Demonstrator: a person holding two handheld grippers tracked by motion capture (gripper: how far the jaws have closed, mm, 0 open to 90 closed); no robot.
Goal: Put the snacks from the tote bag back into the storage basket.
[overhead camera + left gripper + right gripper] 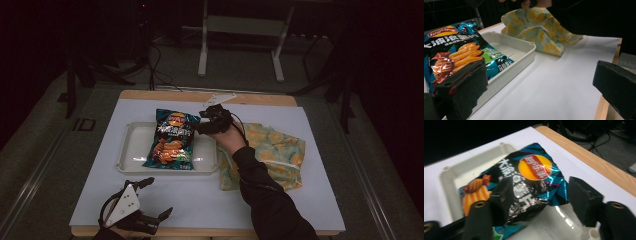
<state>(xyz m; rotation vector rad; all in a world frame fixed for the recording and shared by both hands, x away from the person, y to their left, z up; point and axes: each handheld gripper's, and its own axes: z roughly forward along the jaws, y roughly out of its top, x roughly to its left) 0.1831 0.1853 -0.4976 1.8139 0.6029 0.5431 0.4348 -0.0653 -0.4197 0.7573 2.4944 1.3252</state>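
Shiny teal-and-black crisp bag [171, 139] printed with a red-and-yellow Lay's roundel and Chinese lettering, lying in the shallow cream plastic tray [131, 150] on the white-covered counter [200, 200]. Right tool [537, 195] spread wide at the bag's upper edge, jaws either side of a corner, not clamped. Left tool [148, 201] resting wide apart near the counter's front edge. Folded yellow lemon-print cloth bag [541, 27] just beside the tray, its pattern sharper in the left gripper view.
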